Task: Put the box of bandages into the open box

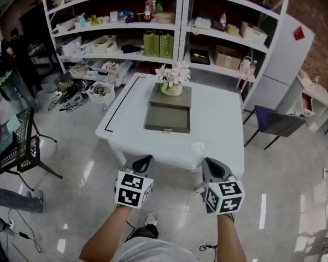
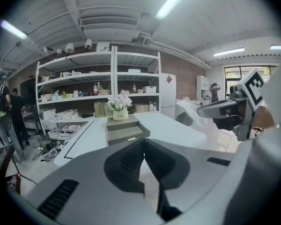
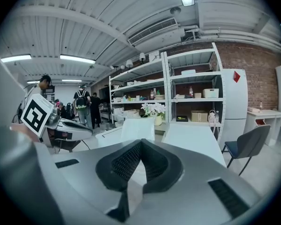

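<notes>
Just ahead of the right gripper (image 1: 208, 162) stands the box of bandages (image 1: 197, 154). It is white, upright, and at the near right edge of the white table (image 1: 221, 125). In the right gripper view the box rises right behind the jaw tips, which are pressed together with nothing between them. The left gripper (image 1: 147, 159) hangs off the table's near edge, well left of the bandages, its jaws also closed tip to tip and empty. The open box (image 1: 168, 118) – grey, shallow – lies mid-table beyond both grippers, with a flower pot (image 1: 172, 85) sitting on its far part. Bare tabletop runs between the bandages and the open box. Shelves (image 1: 169, 34) stand behind the table, and a chair (image 1: 275, 123) stands off its right side.
</notes>
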The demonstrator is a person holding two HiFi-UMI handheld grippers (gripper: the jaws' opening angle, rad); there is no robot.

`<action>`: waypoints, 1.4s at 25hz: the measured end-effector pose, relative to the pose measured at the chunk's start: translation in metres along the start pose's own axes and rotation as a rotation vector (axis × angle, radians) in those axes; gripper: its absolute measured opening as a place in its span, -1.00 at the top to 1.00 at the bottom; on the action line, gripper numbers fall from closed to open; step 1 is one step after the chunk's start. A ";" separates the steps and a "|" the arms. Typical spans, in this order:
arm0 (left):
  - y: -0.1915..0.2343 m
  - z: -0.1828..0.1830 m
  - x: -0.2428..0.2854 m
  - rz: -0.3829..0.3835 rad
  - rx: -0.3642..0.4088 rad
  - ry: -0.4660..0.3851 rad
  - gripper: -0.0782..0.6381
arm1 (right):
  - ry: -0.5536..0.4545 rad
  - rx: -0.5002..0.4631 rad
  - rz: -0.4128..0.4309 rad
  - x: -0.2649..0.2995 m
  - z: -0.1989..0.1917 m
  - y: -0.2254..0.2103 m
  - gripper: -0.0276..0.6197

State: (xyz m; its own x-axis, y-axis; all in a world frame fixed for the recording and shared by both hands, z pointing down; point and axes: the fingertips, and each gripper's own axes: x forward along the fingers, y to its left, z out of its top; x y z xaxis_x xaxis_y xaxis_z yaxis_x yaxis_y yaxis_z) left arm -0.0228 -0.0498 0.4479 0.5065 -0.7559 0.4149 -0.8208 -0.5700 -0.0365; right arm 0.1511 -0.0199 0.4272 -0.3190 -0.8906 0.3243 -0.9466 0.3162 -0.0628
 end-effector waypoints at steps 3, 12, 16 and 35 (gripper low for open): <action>0.021 0.004 0.016 -0.008 -0.006 0.005 0.77 | 0.008 0.016 -0.016 0.021 0.005 -0.005 0.90; 0.072 0.006 0.044 -0.030 -0.039 0.002 0.77 | 0.021 0.044 -0.052 0.069 0.019 -0.001 0.90; 0.090 0.011 0.052 -0.039 -0.044 -0.006 0.77 | 0.020 0.040 -0.063 0.086 0.028 0.003 0.90; 0.134 0.019 0.077 -0.071 -0.020 -0.019 0.77 | -0.004 0.034 -0.078 0.133 0.050 0.014 0.90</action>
State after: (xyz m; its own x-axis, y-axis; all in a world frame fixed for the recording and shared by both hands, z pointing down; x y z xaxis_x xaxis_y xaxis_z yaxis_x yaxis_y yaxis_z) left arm -0.0885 -0.1910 0.4574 0.5683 -0.7199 0.3986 -0.7876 -0.6161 0.0103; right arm 0.0929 -0.1503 0.4219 -0.2447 -0.9133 0.3257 -0.9695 0.2349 -0.0699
